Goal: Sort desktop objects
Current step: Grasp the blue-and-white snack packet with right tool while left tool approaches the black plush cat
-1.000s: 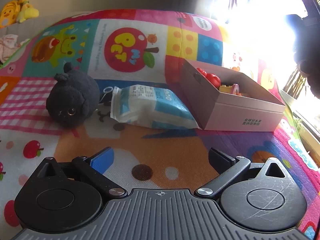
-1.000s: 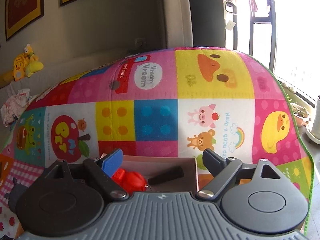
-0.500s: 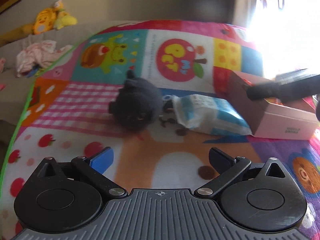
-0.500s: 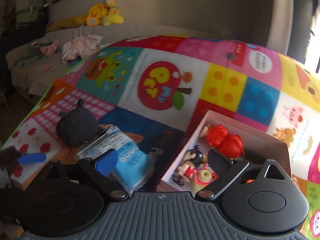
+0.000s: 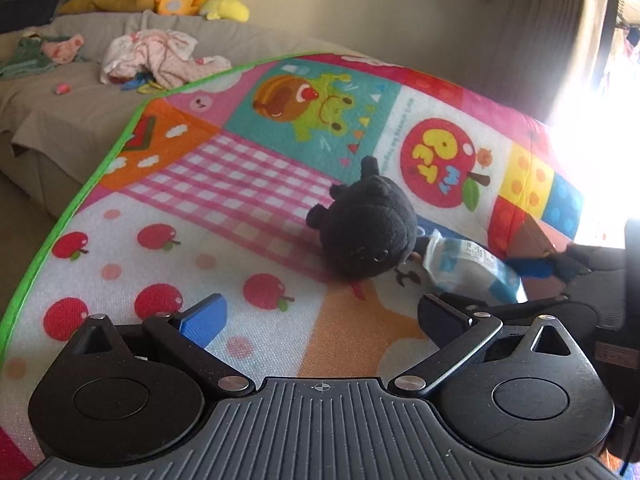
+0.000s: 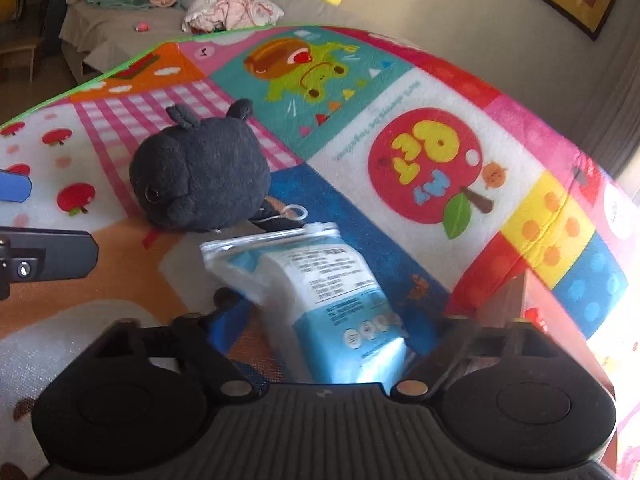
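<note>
Right jaws: the right gripper (image 6: 320, 328) points down over the blue-and-white wipes pack (image 6: 320, 300); its jaws are closing with the pack's near end between them, though motion blur hides whether the pads press on it yet. Straddling the pack's narrow width looks like the reason for this low, angled approach.
Left jaws: the left gripper (image 5: 320, 312) has its jaws wide apart and empty, held above the apple-print corner of the play mat (image 5: 248, 184), probably waiting clear of the other hand's work.
Wipes pack: lies flat near the middle of the mat, one end just beside the black plush toy (image 6: 200, 172), the other end towards the pink box (image 5: 532, 240).
Black plush toy: rests on its side on the pink checked patch, touching or nearly touching the pack; a white loop on its cord lies by the pack's sealed end.
Pink box: sits towards the bright window-side edge of the mat, only a corner visible; likely the sorting destination, which would explain lifting the pack first as the nearer item.
Beyond the mat: a grey sofa (image 5: 80, 92) with crumpled clothes and yellow plush toys.
</note>
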{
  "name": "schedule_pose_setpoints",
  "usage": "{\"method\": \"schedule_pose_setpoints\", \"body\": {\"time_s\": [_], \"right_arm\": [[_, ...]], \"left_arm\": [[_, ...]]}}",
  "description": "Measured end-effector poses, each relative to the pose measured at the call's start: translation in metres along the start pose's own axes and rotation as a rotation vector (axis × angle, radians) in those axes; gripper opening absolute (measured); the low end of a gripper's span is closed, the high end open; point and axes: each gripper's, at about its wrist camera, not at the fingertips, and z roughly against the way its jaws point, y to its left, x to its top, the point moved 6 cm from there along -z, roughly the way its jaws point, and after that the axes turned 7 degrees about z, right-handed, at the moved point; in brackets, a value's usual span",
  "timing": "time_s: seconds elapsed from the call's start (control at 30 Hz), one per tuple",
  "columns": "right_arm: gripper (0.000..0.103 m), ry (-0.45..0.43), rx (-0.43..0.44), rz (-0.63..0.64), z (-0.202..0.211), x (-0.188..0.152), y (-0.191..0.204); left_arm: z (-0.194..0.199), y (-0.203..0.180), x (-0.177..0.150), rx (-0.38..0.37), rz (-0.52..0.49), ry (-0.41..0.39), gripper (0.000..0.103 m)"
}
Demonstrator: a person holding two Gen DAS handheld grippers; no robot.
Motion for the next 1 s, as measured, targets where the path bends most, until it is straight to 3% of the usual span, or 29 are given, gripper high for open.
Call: {"method": "schedule_pose_setpoints", "body": {"time_s": [0.03,0.07,0.23,0.37,0.43,0.53,0.7,0.77,0.87,1.0], "right_arm": [[0.056,0.013,0.002,0.0,0.003,-0.001,0.001],[0.052,0.014,0.005,0.002,0.007,-0.001,0.002],[0.051,-0.001,0.19,-0.129,0.058,-0.019,-0.003],[0.051,0.039,0.376,-0.377,0.101,-0.05,-0.023],[0.051,0.059,0.42,-0.495,0.114,-0.072,-0.035],[0.053,0.082,0.321,-0.616,0.122,-0.112,-0.058],[0.065,0.091,0.207,-0.802,0.132,-0.163,-0.093],[0.071,0.066,0.13,-0.812,0.141,-0.173,-0.104],[0.073,0.038,0.005,-0.801,0.154,-0.185,-0.121],[0.074,0.041,-0.234,-0.631,0.163,-0.187,-0.128]], "left_arm": [[0.0,0.0,0.0,-0.001,0.004,0.002,0.103],[-0.001,0.001,0.0,-0.002,0.005,0.004,0.103],[0.0,-0.001,-0.001,-0.008,-0.01,0.001,0.103],[0.0,-0.007,-0.003,0.003,-0.046,0.008,0.103],[0.002,-0.014,-0.005,0.007,-0.083,0.01,0.103],[0.003,-0.031,-0.014,-0.042,-0.116,0.046,0.103],[0.006,-0.068,-0.033,-0.111,-0.222,0.094,0.103],[0.009,-0.081,-0.037,-0.123,-0.269,0.089,0.103],[0.012,-0.093,-0.041,-0.132,-0.309,0.092,0.103],[0.01,-0.102,-0.043,-0.118,-0.336,0.099,0.103]]}}
